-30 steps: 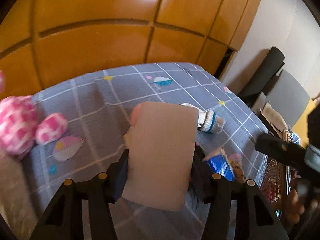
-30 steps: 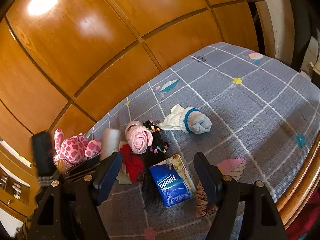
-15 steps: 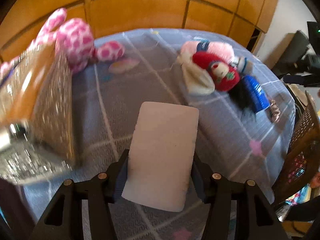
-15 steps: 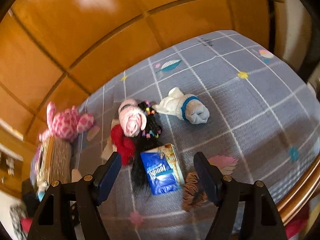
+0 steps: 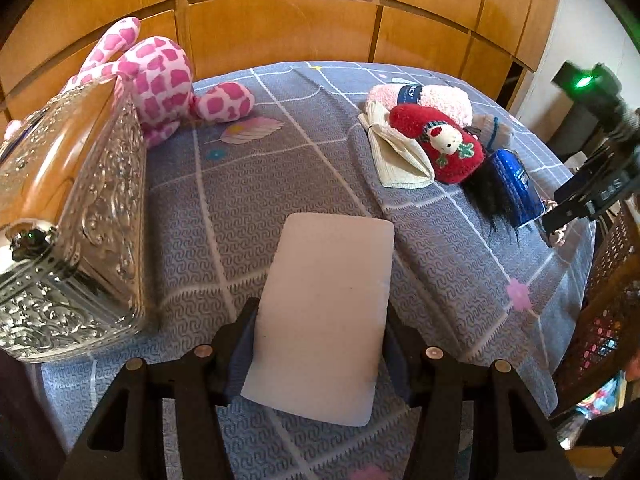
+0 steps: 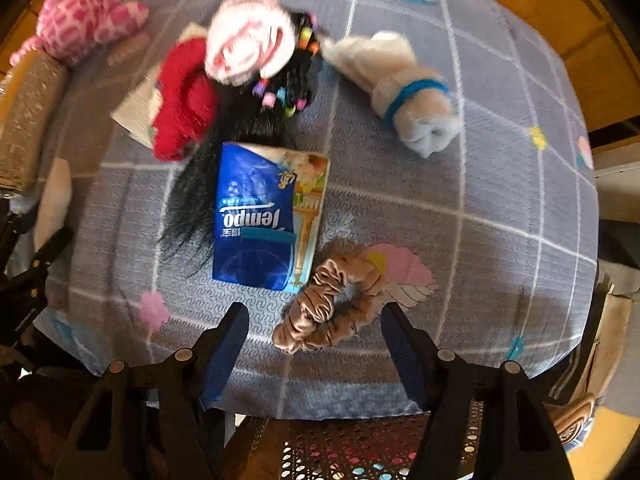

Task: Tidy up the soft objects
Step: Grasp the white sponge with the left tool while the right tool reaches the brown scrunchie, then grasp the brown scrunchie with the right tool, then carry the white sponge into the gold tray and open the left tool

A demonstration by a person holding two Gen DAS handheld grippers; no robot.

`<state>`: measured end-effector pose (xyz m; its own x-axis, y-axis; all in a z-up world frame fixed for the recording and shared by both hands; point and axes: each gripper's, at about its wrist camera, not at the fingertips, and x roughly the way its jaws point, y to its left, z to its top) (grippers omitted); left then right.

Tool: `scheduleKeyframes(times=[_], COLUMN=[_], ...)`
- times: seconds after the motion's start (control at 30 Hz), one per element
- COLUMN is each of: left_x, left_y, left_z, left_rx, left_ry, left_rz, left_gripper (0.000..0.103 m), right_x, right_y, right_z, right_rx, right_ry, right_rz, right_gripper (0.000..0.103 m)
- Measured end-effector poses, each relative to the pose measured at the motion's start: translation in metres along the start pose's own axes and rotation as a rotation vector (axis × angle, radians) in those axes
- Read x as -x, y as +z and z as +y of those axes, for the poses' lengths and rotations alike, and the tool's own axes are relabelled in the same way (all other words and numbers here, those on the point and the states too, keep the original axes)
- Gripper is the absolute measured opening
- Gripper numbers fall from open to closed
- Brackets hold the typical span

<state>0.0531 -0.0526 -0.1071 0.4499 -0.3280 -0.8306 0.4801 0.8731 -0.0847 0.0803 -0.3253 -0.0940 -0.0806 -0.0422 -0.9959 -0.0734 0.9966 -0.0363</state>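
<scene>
Right claw dropped, gaping over ruched scrunchie; left claw pinches spongy slab.

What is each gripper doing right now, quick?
Left gripper: shut on the pale rectangular foam pad.
Right gripper: open, empty, above the tan satin scrunchie.
</scene>
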Motion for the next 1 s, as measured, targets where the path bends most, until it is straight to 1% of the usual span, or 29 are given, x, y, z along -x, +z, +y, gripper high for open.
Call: scheduleKeyframes(times=[0.07, 0.1, 0.13, 0.17, 0.2, 0.23, 0.27, 0.37, 0.47, 0.5, 0.6, 0.67, 0.73, 0.83, 0.93, 1.0], left_x=[0.000, 0.000, 0.001, 0.001, 0.001, 0.001, 0.001, 0.002, 0.005, 0.006, 0.011, 0.017, 0.027, 0.043, 0.062, 0.075], left_y=[-0.001, -0.001, -0.002, -0.002, -0.003, -0.002, -0.002, -0.003, -0.001, -0.001, -0.001, 0.001, 0.003, 0.010, 0.016, 0.021], left_z=[-0.001, -0.002, -0.001, -0.001, -0.001, 0.000, 0.000, 0.000, 0.002, 0.002, 0.003, 0.002, 0.002, 0.005, 0.009, 0.013], left_rx=[-0.005, -0.009, -0.011, -0.012, -0.012, -0.010, -0.007, -0.003, 0.020, 0.025, 0.035, 0.038, 0.044, 0.060, 0.078, 0.095], left_ry=[0.006, 0.009, 0.009, 0.009, 0.008, 0.006, 0.005, 0.006, 0.000, -0.004, -0.009, -0.010, -0.008, -0.010, -0.018, -0.019], left_rz=[-0.005, -0.008, -0.011, -0.013, -0.015, -0.015, -0.016, -0.021, -0.023, -0.023, -0.030, -0.041, -0.066, -0.104, -0.153, -0.184], left_gripper=[0.058, 0.058, 0.058, 0.058, 0.058, 0.058, 0.057, 0.056, 0.056, 0.055, 0.055, 0.055, 0.055, 0.055, 0.055, 0.055], right_x=[-0.009, -0.015, -0.019, -0.023, -0.022, -0.020, -0.017, -0.006, 0.020, 0.033, 0.064, 0.073, 0.074, 0.066, 0.052, 0.034], right_y=[0.006, 0.008, 0.010, 0.009, 0.008, 0.007, 0.005, -0.009, -0.023, -0.027, -0.035, -0.035, -0.034, -0.027, -0.022, -0.016], right_z=[0.000, 0.000, 0.000, -0.002, -0.002, -0.003, -0.003, -0.007, -0.010, -0.010, 0.004, 0.023, 0.048, 0.073, 0.094, 0.105], right_rx=[0.003, -0.002, -0.004, -0.007, -0.003, 0.002, 0.004, -0.001, -0.023, -0.031, -0.020, 0.000, 0.032, 0.054, 0.069, 0.067], right_ry=[-0.029, -0.037, -0.047, -0.048, -0.029, -0.029, -0.049, -0.089, -0.125, -0.124, -0.064, -0.039, 0.010, 0.076, 0.140, 0.176], right_rz=[0.033, 0.059, 0.070, 0.074, 0.061, 0.049, 0.035, -0.017, -0.115, -0.170, -0.327, -0.394, -0.456, -0.487, -0.486, -0.473], right_gripper=[0.068, 0.062, 0.047, 0.041, 0.035, 0.017, 0.009, 0.009, 0.008, 0.008, 0.008, 0.008, 0.008, 0.008, 0.008, 0.008])
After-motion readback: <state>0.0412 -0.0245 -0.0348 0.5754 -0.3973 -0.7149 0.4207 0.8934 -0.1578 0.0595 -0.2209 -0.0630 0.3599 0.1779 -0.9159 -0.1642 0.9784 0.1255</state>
